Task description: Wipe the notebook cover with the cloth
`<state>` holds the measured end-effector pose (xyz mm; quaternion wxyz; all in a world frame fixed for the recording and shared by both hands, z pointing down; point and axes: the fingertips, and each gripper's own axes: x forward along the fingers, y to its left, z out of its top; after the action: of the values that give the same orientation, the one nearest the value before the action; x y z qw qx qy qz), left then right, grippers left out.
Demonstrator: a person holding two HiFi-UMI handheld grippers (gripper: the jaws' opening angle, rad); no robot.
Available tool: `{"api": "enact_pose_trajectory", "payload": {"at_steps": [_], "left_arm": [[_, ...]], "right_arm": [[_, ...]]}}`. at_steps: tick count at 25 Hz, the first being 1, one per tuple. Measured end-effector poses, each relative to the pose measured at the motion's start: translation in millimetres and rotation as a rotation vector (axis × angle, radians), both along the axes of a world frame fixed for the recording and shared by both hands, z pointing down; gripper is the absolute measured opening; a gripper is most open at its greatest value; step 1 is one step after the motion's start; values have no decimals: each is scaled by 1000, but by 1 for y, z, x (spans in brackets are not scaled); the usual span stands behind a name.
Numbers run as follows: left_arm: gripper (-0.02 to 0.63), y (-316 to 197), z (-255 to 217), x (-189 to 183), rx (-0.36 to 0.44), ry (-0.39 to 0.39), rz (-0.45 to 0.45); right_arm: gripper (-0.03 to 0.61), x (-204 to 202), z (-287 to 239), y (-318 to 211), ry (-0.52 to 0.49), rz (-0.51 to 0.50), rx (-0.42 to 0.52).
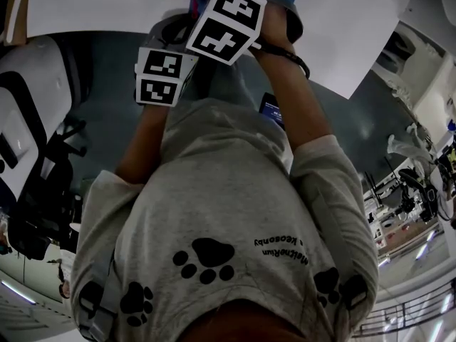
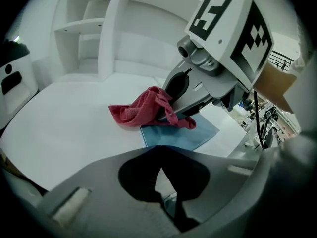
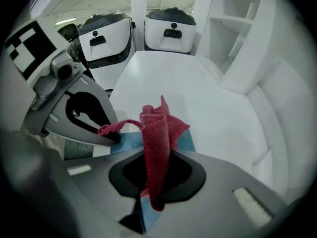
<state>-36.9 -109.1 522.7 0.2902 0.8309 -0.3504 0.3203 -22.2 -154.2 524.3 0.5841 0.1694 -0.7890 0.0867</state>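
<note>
A blue notebook [image 2: 190, 134] lies flat on the white table [image 2: 64, 123], close to its right edge. My right gripper [image 3: 153, 202] is shut on a red cloth [image 3: 156, 133], which stands up folded out of its jaws. In the left gripper view the cloth [image 2: 138, 108] hangs bunched over the notebook's far corner. My left gripper [image 3: 115, 138] rests its tip on the notebook's [image 3: 186, 142] near-left edge and looks shut on that edge, with one strand of cloth draped over it. In the head view only the two marker cubes [image 1: 158, 75] [image 1: 226, 23] show above the person's shirt.
A white shelf unit [image 2: 99, 33] stands along the back of the table. Two white machines [image 3: 171, 31] [image 3: 106, 38] stand beyond the table's far end. Past the table's right edge there is cluttered floor with cables [image 2: 262, 128].
</note>
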Motion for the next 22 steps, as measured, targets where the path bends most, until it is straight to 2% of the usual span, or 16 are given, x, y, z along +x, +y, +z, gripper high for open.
{"api": "enact_pose_trajectory", "payload": {"at_steps": [7,22], "left_arm": [[0,1,-1,3,-1,11,-5],[0,-1,-2,3,11,-13,3]], "right_arm": [[44,17,-1,2,13,19,3],[44,112,0,17,57,150,24]]}}
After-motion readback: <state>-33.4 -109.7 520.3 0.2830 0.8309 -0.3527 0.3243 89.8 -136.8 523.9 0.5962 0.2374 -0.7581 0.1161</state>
